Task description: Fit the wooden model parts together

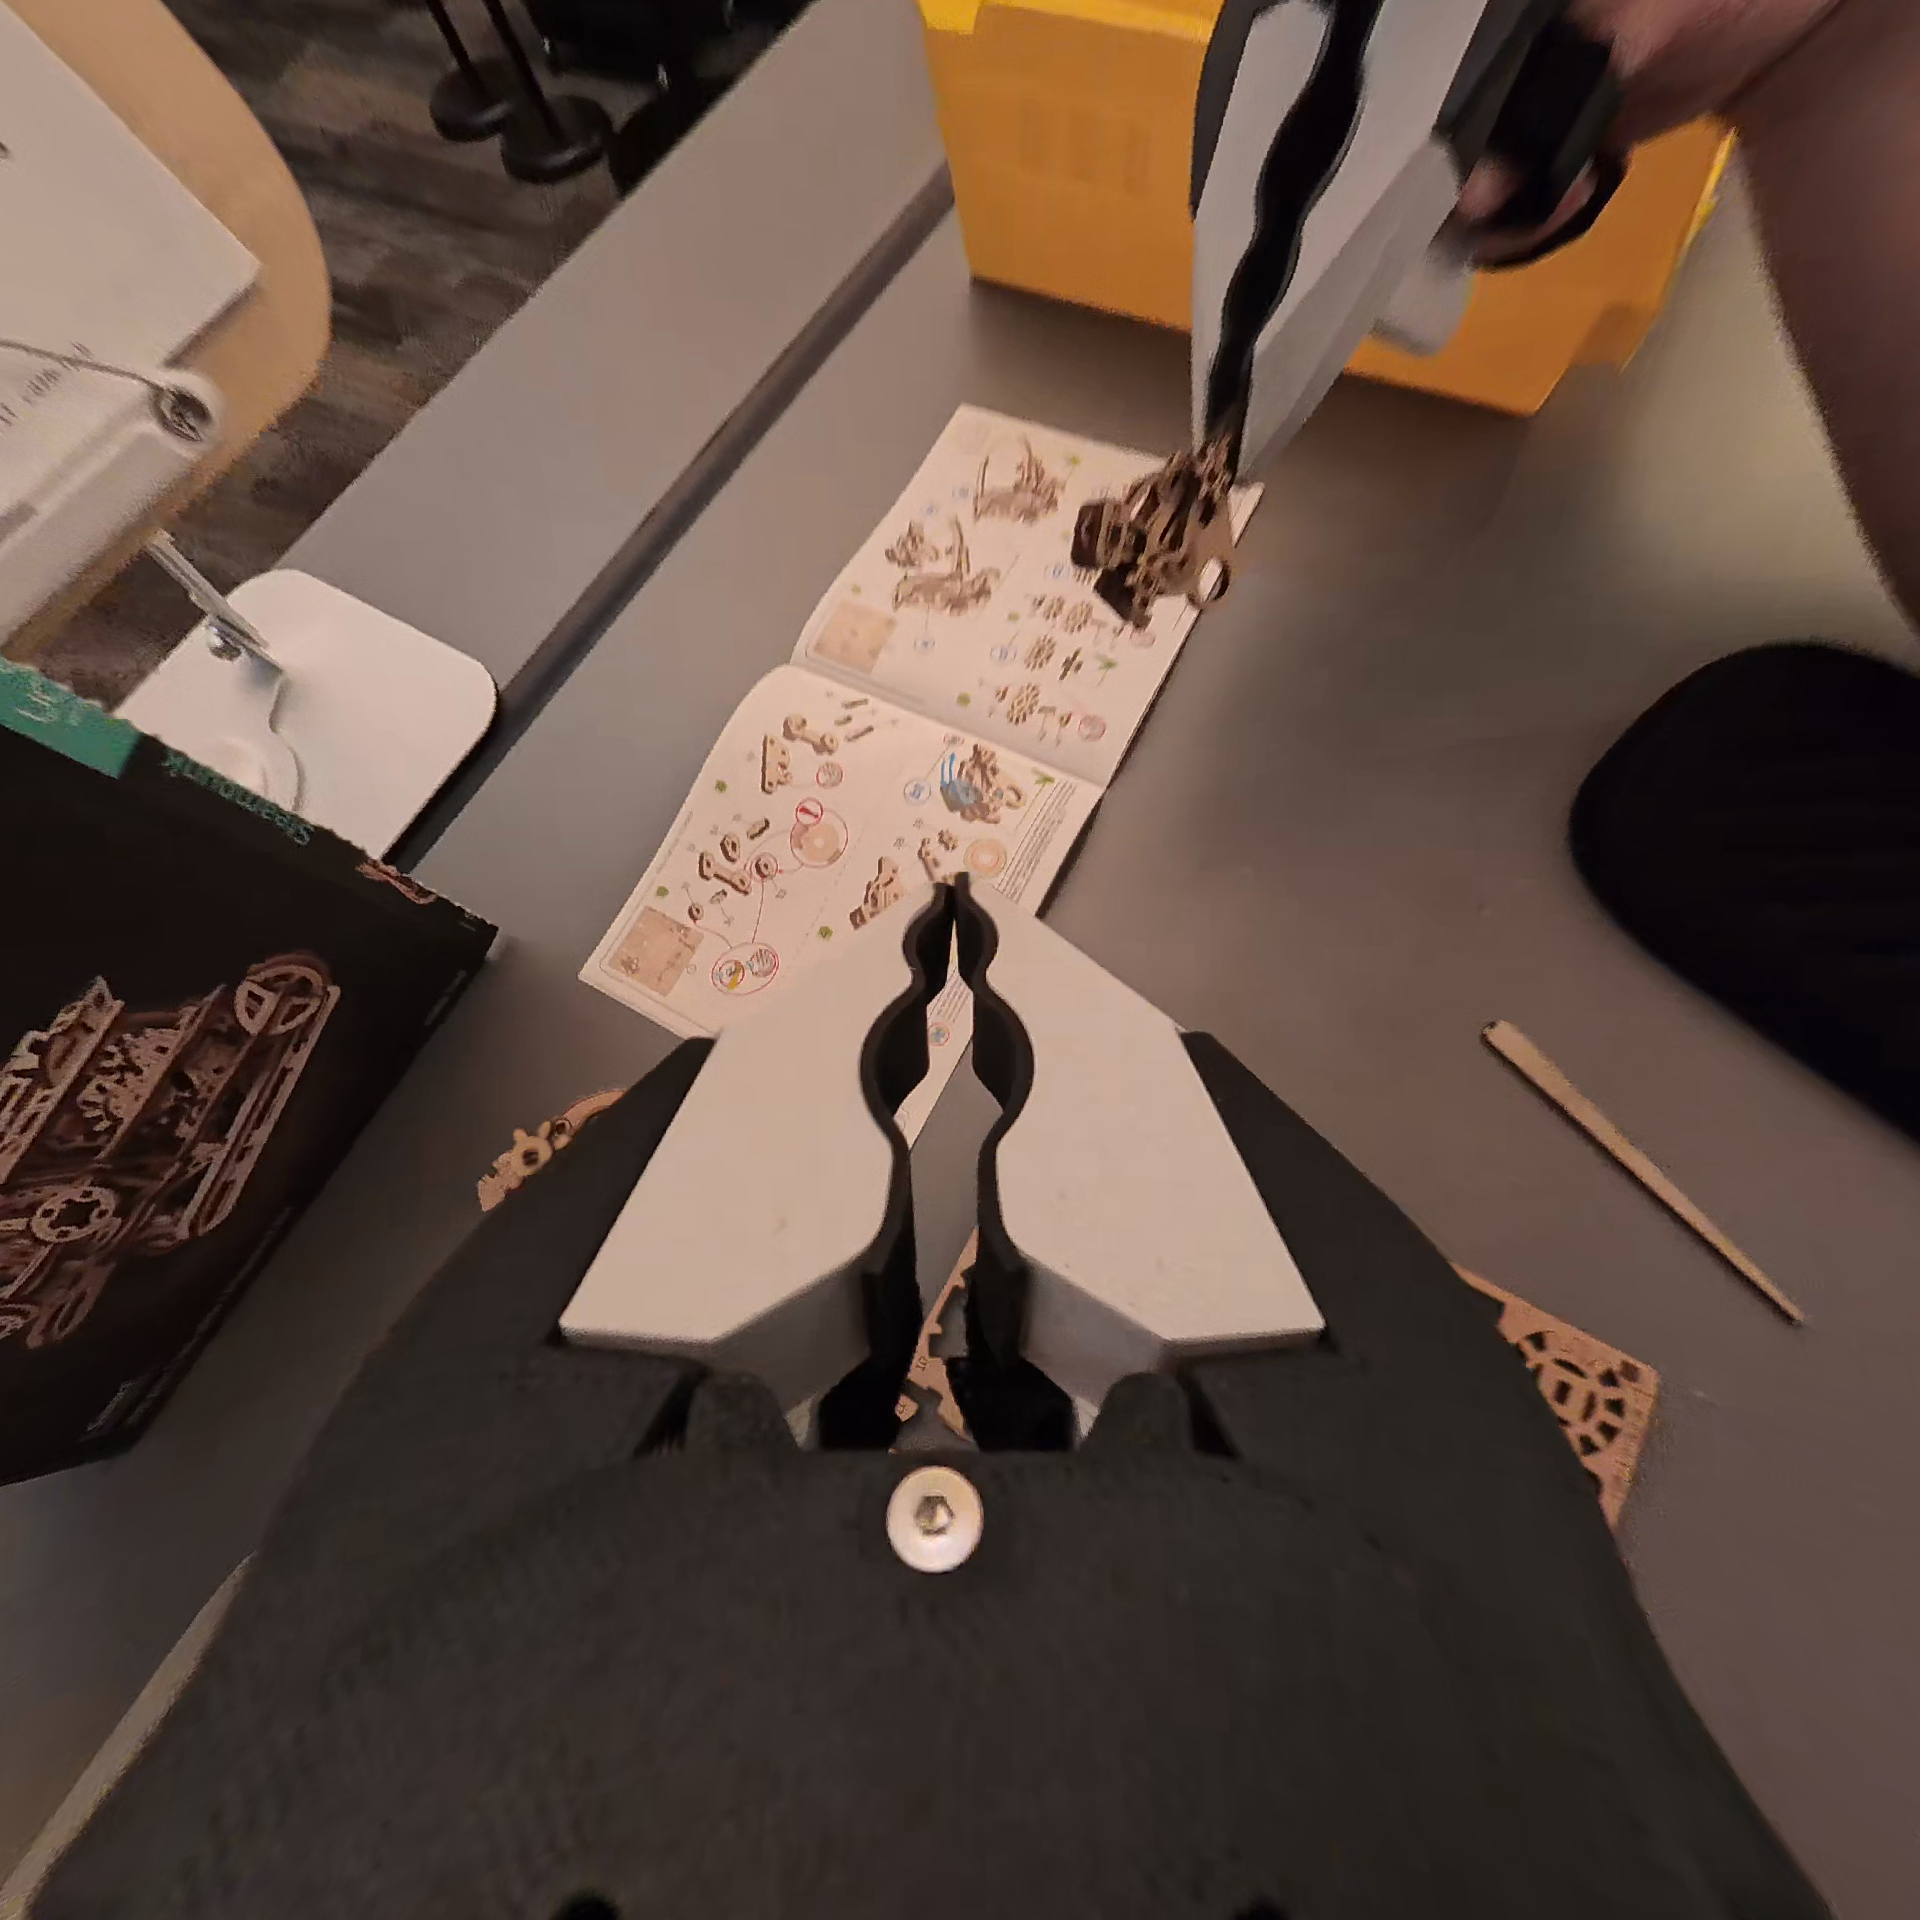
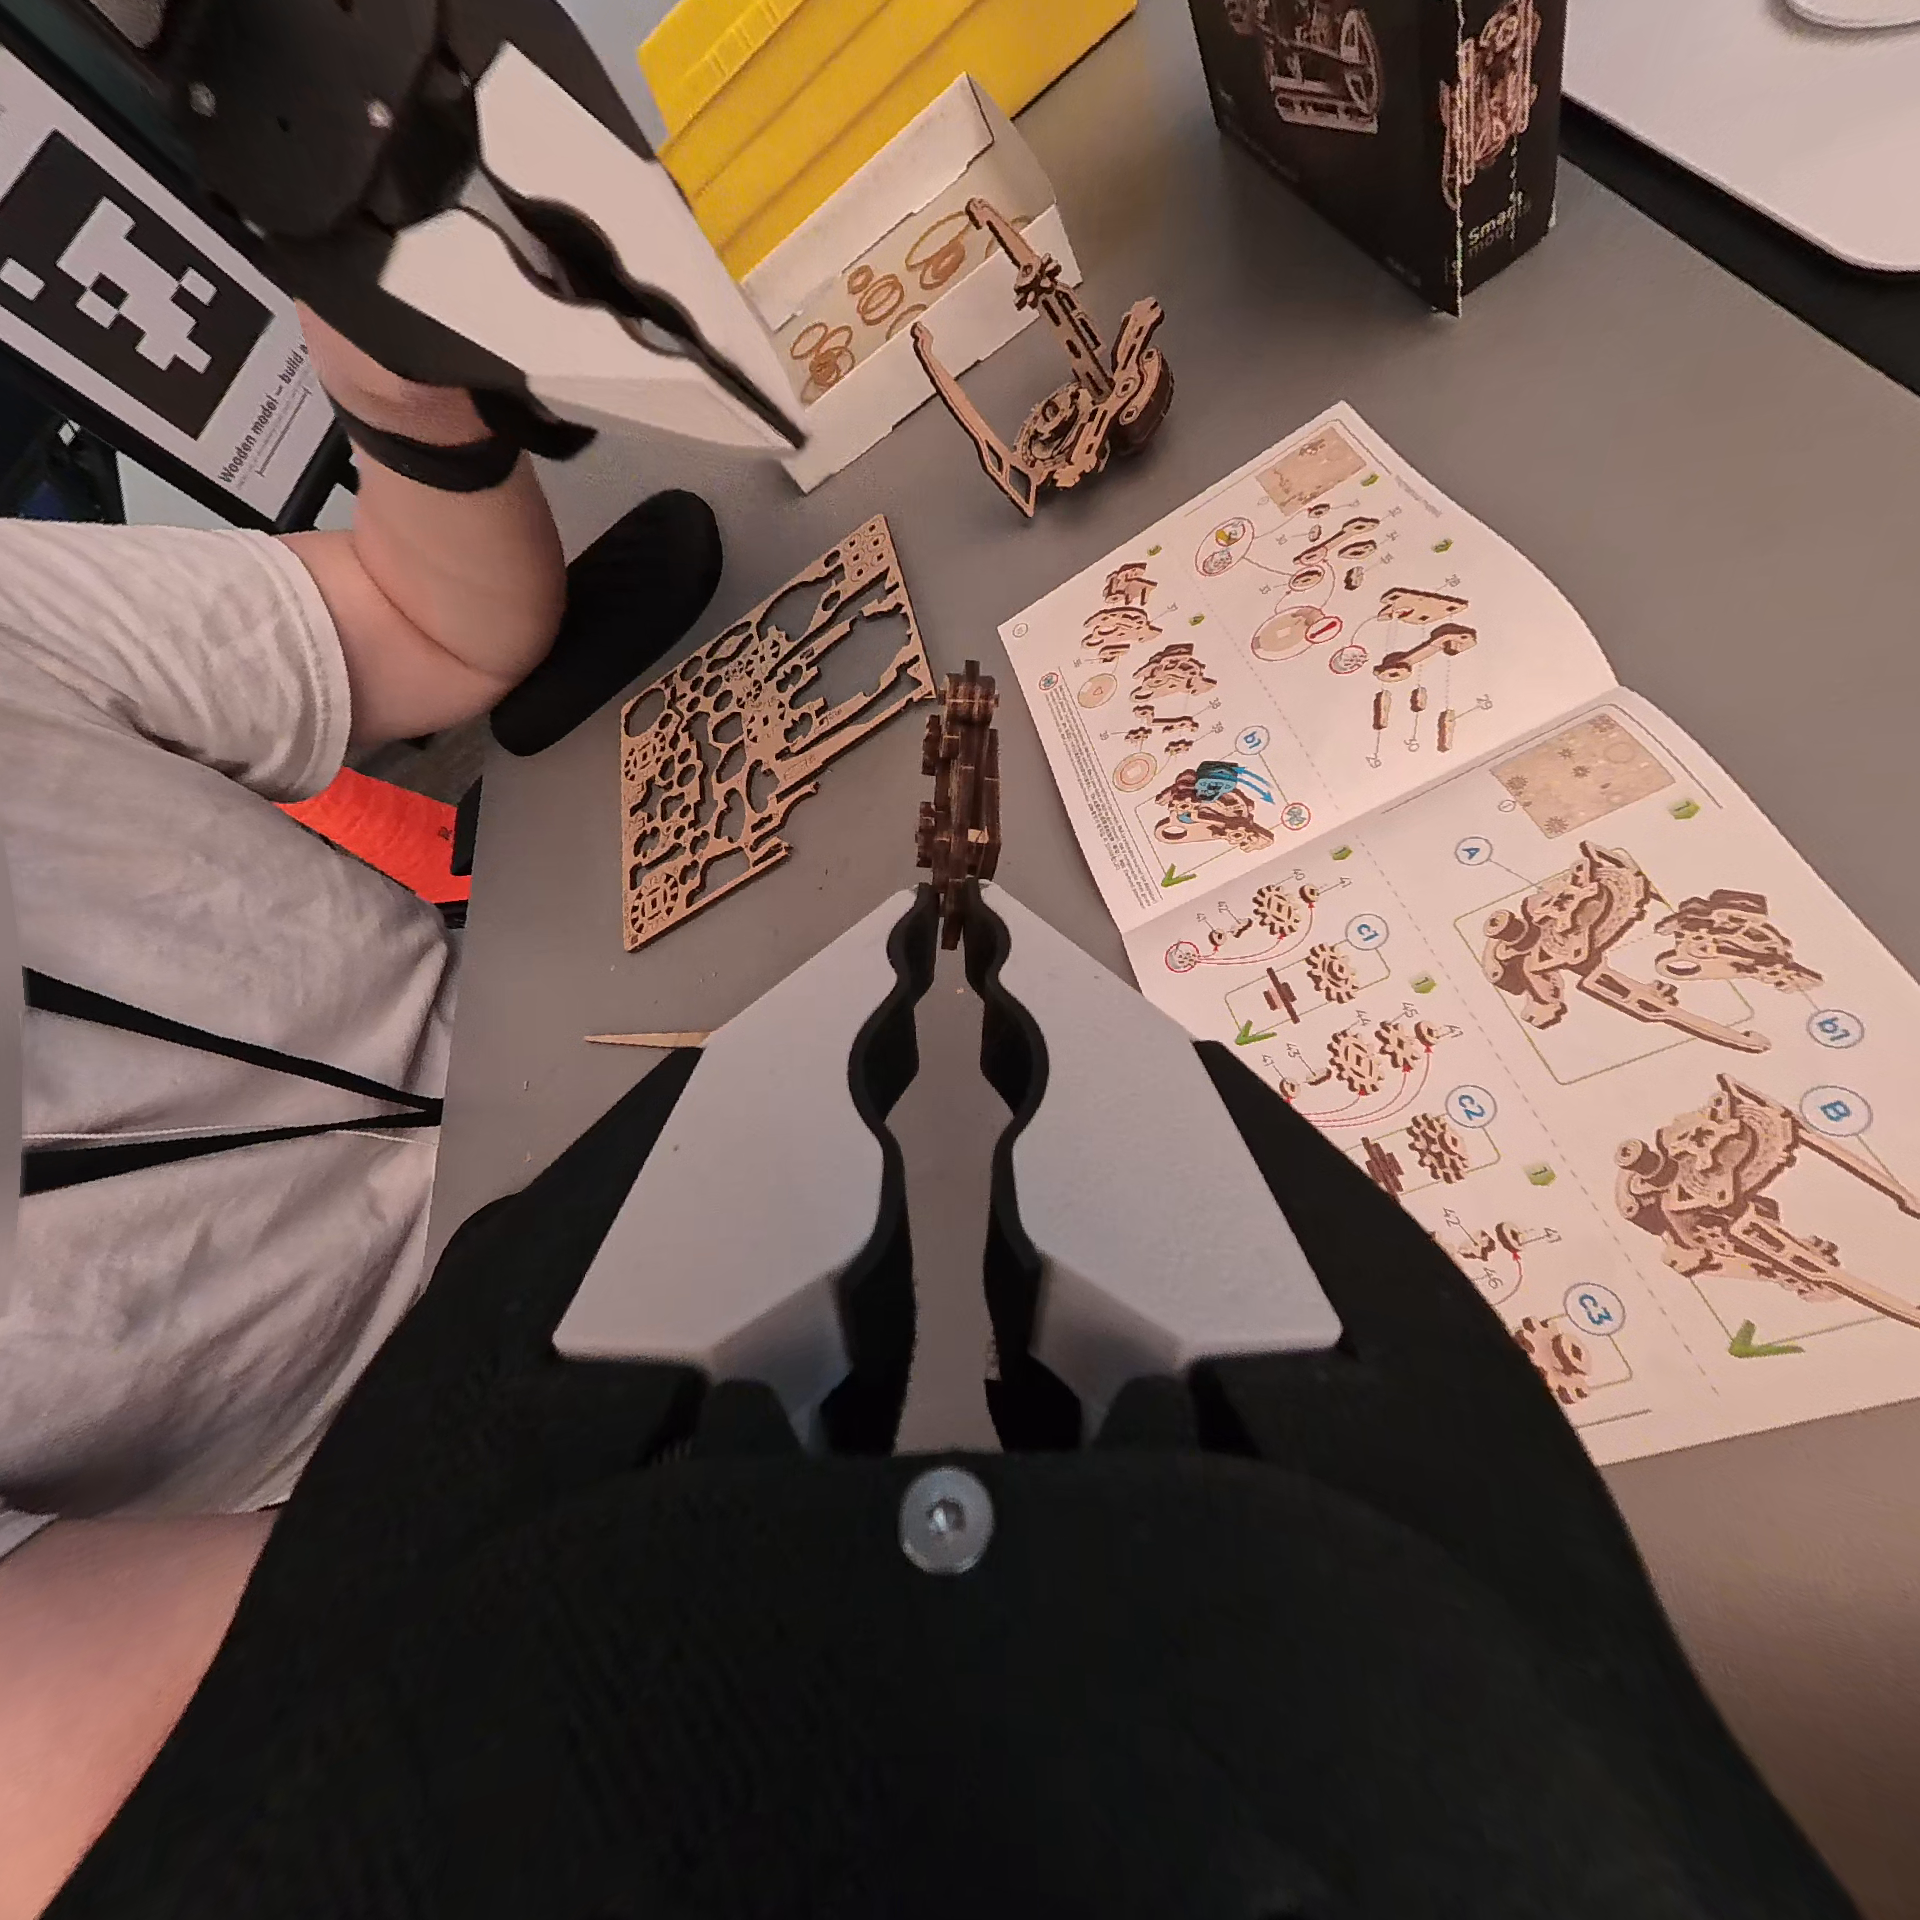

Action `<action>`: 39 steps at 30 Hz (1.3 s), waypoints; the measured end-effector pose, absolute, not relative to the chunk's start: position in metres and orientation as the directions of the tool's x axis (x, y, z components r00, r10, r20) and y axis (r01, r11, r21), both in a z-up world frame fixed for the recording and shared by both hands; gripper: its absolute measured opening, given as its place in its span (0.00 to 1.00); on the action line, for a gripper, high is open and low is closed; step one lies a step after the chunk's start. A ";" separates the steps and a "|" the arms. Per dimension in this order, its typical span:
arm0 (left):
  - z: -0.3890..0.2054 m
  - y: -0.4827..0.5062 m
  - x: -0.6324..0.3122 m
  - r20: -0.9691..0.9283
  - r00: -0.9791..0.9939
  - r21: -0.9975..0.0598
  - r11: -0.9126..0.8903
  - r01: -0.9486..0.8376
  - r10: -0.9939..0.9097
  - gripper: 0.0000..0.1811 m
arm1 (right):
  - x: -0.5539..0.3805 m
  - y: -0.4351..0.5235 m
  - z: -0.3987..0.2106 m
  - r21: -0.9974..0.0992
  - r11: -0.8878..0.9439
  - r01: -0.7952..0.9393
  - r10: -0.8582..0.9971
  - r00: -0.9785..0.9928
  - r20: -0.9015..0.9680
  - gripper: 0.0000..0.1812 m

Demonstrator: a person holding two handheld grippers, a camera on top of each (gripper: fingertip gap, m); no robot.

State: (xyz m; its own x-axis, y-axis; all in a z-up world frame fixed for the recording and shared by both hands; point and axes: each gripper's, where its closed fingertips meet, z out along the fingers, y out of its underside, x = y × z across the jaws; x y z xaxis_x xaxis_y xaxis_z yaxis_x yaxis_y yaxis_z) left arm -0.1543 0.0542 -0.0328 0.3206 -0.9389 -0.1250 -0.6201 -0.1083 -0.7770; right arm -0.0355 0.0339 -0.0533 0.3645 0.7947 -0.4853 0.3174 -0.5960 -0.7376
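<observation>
Gripping wooden subassembly (image 2: 961,800) — right tongs (image 2: 953,914) mid-table, leaflet (image 2: 1455,831) beside.

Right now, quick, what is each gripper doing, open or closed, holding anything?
Left gripper: closed, holding nothing.
Right gripper: closed on a small wooden gear assembly.

Two grippers (image 1: 954,883) (image 2: 951,904) (one booklet (image 2: 1455,883))

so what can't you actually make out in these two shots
- Left wrist view: the wooden sheet lies mostly hidden under the left gripper, only its corners showing.
- Left wrist view: the wooden subassembly in the right gripper is motion-blurred, so its joints are unreadable.
- Right wrist view: the fingers cover the subassembly's gripped end.
- Right wrist view: the yellow box is cut off by the top edge.
</observation>
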 end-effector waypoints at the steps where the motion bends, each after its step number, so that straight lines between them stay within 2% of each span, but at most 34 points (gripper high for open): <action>1: -0.026 0.052 -0.155 -0.115 0.321 -0.792 -0.108 -0.600 -0.940 0.00 | -0.036 0.034 -0.053 -0.739 -0.594 0.317 0.796 0.364 -0.484 0.02; 10: 0.033 0.023 -0.149 -0.038 0.283 -0.908 -0.085 -0.410 -0.958 0.00 | -0.039 0.034 -0.049 -0.759 -0.569 0.316 0.814 0.348 -0.465 0.02; 22: 0.055 0.022 -0.157 -0.078 0.314 -0.931 -0.043 -0.362 -0.946 0.00 | -0.041 0.033 -0.047 -0.766 -0.560 0.318 0.820 0.345 -0.456 0.02; 39: 0.045 0.041 -0.163 -0.025 0.353 -0.927 -0.110 -0.359 -0.935 0.00 | -0.039 0.033 -0.046 -0.772 -0.552 0.314 0.824 0.346 -0.449 0.02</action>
State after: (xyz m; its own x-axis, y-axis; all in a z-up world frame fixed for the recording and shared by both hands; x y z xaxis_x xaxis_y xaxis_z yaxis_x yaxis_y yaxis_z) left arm -0.1632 0.0415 0.0446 0.3530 -0.9353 -0.0253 -0.3585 -0.1102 -0.9270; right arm -0.0387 0.0330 -0.0463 0.3463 0.8240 -0.4485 0.3138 -0.5523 -0.7724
